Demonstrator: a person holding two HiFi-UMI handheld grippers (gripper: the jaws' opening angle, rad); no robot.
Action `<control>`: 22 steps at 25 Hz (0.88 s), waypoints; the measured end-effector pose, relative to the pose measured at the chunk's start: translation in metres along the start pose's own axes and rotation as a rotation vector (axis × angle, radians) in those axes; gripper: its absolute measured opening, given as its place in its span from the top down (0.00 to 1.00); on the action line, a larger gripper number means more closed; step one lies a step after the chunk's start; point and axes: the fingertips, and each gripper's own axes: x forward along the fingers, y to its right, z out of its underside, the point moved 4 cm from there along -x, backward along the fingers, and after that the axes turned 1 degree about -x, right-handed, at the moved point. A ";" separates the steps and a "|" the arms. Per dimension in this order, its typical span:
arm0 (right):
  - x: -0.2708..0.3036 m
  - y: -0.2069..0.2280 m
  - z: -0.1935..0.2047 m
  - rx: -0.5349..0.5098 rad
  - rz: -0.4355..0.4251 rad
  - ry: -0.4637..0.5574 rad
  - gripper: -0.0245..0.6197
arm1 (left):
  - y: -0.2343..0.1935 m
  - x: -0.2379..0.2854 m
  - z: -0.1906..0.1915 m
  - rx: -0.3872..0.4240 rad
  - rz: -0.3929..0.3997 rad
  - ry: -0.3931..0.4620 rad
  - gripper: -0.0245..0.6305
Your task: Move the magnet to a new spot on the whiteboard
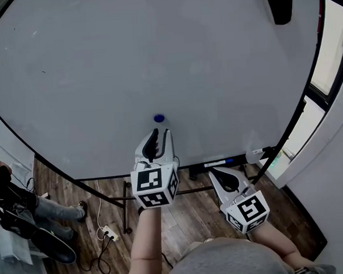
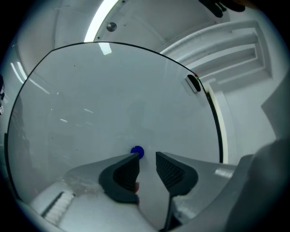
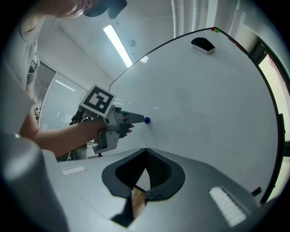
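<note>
So, the blue magnet (image 1: 159, 118) sat on the whiteboard (image 1: 155, 53), a bit below the middle of the head view, stuck flat to the white surface. The left gripper (image 1: 159, 132) pointed straight at it from underneath in that frame, tips just short of it. In the left gripper view the jaws stood partway apart with a clear gap and nothing pinched between the pads; the magnet peeked out just past the tip of the jaw on the left of the frame, partly hidden behind it. Couldn't tell if that tip actually touched it.

The right gripper (image 1: 215, 172) hung lower right in the head view, near the bottom edge of the board and well apart from the magnet. Its own view showed the jaws closed together with nothing in them, and the other gripper off in the centre-left with the magnet right at its nose.

A black eraser (image 1: 278, 2) clung to the board at the upper right of the head view, far from everything else.
</note>
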 end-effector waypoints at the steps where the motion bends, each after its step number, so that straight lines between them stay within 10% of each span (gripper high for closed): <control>1: 0.001 0.000 0.001 0.002 0.000 -0.001 0.96 | -0.001 0.003 0.000 0.005 0.000 -0.002 0.79; 22: 0.011 0.008 0.014 0.027 -0.002 -0.024 0.96 | -0.014 0.042 -0.004 0.070 -0.142 -0.009 0.71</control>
